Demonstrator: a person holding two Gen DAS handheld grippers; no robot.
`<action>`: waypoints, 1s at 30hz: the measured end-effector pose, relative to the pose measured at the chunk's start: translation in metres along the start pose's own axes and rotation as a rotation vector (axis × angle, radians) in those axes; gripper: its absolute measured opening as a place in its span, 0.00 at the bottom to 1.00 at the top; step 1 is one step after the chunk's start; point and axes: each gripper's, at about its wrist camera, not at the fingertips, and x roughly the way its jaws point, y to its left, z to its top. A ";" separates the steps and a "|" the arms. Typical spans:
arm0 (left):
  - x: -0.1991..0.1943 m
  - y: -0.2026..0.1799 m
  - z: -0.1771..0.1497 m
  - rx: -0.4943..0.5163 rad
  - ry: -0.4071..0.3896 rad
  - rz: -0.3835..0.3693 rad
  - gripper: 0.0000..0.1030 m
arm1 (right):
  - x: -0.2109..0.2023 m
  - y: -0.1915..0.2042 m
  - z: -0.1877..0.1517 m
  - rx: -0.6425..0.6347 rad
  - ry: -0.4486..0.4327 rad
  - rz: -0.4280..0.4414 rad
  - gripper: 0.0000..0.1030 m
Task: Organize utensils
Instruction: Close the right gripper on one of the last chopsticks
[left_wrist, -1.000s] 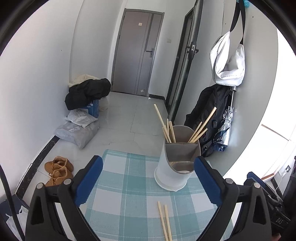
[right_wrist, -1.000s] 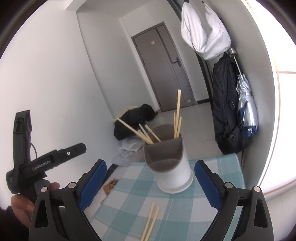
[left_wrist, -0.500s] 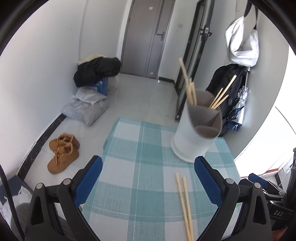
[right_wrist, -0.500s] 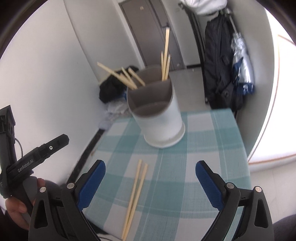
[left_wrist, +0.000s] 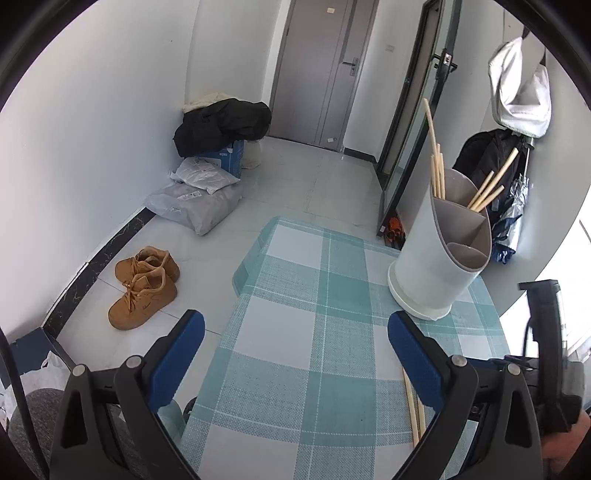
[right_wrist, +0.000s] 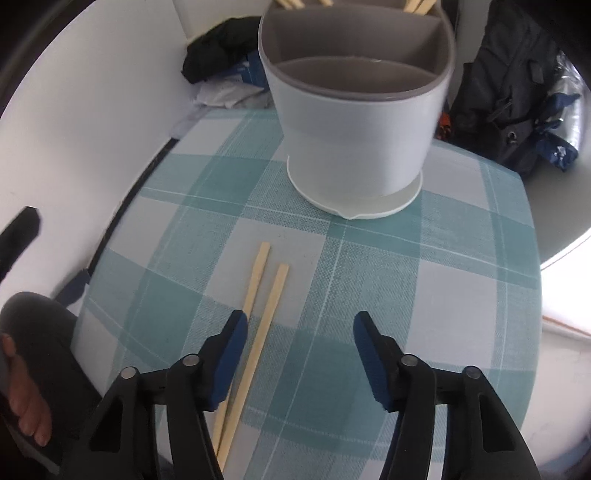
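A white utensil holder with grey dividers stands on the teal checked tablecloth and holds several wooden chopsticks. It also shows in the right wrist view. Two loose chopsticks lie side by side on the cloth. My right gripper is open, low over the cloth, its left finger beside the loose chopsticks. My left gripper is open and empty over the cloth, left of the holder. The loose chopsticks show partly behind its right finger.
The table's left edge drops to a tiled floor with brown shoes, grey parcels and a black coat on a box. A dark backpack and a folded umbrella stand behind the table at the right.
My right gripper has dropped and moved forward, close to the two loose chopsticks, and its jaws have narrowed. My left gripper has moved back and left, so the holder sits farther right.
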 end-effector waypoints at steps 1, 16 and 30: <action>0.003 0.004 0.000 -0.010 0.000 -0.004 0.94 | 0.004 0.001 0.003 -0.008 0.014 -0.017 0.46; 0.016 0.022 0.008 -0.114 0.045 -0.039 0.94 | 0.023 0.017 0.017 -0.074 0.050 -0.083 0.19; 0.023 0.019 0.001 -0.082 0.083 0.000 0.94 | -0.001 -0.009 0.006 0.023 -0.066 0.030 0.06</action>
